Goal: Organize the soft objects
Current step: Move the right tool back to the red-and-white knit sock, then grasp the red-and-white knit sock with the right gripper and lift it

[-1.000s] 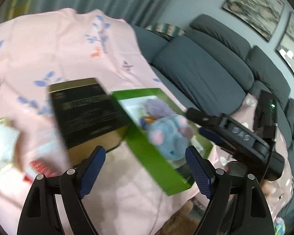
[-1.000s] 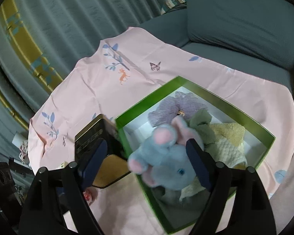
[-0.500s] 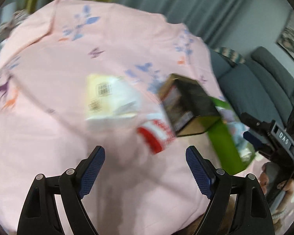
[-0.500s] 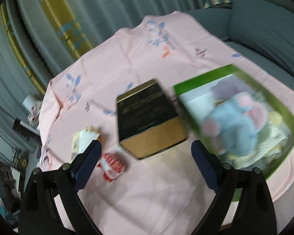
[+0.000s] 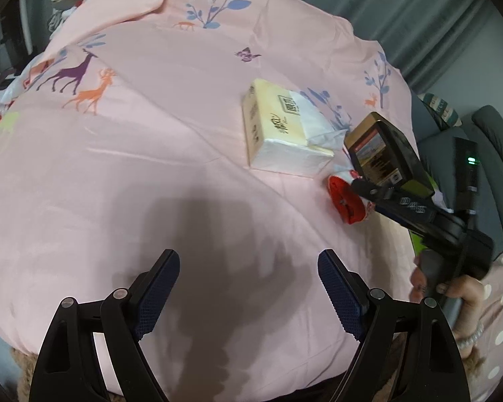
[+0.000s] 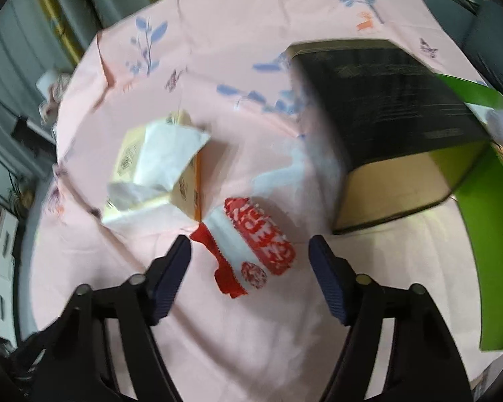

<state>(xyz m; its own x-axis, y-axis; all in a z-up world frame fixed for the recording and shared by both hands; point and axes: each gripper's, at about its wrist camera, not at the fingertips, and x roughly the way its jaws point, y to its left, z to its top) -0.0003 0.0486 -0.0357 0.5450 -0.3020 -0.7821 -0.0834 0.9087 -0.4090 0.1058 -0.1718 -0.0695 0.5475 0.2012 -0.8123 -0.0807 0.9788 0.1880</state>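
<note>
**Both grippers swing from the green box to the loose items**

Since a second ago both views have left the green box and its plush toys and now look down on the pink cloth. The right gripper hangs over the red-and-white packet, fingers closing with the packet in the gap but not yet pinched. It lies just beside the tissue pack and near the black tin. The left gripper hovers over bare cloth, fingers spread and empty. The packet looks light, crinkly and probably slippery, though blur hides detail; take it across its middle, not by the crimped end.
</note>
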